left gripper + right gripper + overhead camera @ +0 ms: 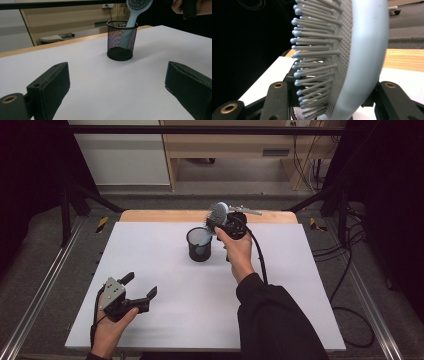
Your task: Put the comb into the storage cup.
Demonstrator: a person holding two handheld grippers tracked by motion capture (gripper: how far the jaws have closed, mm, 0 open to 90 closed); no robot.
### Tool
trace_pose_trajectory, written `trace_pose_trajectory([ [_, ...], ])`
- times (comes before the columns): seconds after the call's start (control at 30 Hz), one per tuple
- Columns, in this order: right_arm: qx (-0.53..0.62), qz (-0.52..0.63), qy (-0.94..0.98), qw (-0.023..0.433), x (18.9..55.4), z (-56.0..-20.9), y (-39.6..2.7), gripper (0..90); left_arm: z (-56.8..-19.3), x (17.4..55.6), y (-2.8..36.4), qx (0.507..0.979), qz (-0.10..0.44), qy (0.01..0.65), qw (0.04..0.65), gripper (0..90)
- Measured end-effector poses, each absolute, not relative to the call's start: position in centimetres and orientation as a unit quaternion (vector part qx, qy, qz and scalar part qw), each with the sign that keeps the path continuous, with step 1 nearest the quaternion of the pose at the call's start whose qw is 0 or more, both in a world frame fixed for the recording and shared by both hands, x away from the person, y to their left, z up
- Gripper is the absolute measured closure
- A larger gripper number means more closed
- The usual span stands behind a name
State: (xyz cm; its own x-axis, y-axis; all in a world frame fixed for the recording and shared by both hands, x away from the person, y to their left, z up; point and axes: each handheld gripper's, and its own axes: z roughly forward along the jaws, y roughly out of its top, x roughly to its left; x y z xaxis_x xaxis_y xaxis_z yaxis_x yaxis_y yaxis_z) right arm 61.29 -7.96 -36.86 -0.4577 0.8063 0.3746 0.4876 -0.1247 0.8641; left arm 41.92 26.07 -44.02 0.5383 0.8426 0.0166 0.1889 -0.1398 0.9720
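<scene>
A light blue hairbrush (218,212) stands tilted with its handle down inside a black mesh cup (199,245) at the back middle of the white table (290,285). My right gripper (216,223) is shut on the brush head, bristles (317,52) toward one jaw and the smooth back (367,50) against the other. Near the front left, my left gripper (141,284) rests low with its jaws wide apart and nothing between them. In the left gripper view the cup (121,40) and the brush (136,10) stand well beyond that gripper (117,82).
A wooden strip (165,215) borders the table's far edge. Metal rails (45,285) run along both sides, and a black cable (261,257) trails from the right gripper over the sleeve. Wooden furniture (230,145) stands on the floor behind.
</scene>
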Motion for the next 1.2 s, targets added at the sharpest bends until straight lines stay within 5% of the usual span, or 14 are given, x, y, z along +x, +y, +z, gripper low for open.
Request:
trace_pose_trajectory([
  [1.2,0.522,0.571,0.622,0.120,62.1,-39.1,-6.9,48.5,-44.0,41.9,26.1,0.691,0.302,0.372,0.541,6.0],
])
